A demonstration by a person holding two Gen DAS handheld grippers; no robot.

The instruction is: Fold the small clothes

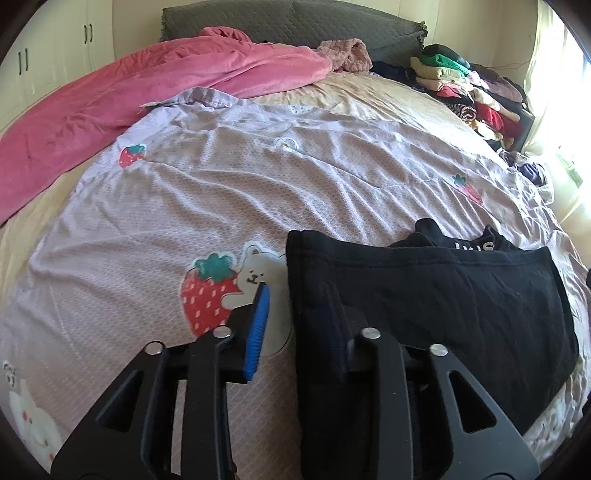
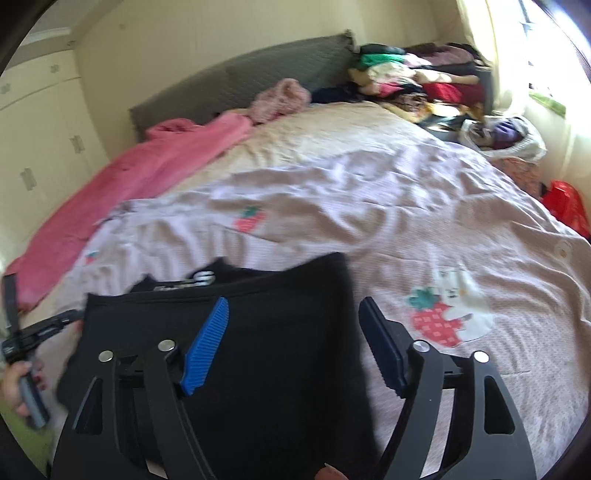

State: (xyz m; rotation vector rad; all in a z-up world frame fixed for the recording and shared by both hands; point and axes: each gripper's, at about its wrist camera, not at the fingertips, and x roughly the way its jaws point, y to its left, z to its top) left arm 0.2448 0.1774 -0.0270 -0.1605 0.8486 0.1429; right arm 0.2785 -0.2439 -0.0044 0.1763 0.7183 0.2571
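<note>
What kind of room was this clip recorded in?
Most likely a home bedroom: a wide bed under a lilac strawberry-print cover, a grey quilted headboard, cream built-in wardrobe doors, and a stack of folded clothes at the bed's far corner.

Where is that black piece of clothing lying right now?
The black garment lies flat on the lilac strawberry-print cover at the near end of the bed, right of the strawberry-and-bear print in the left wrist view.
</note>
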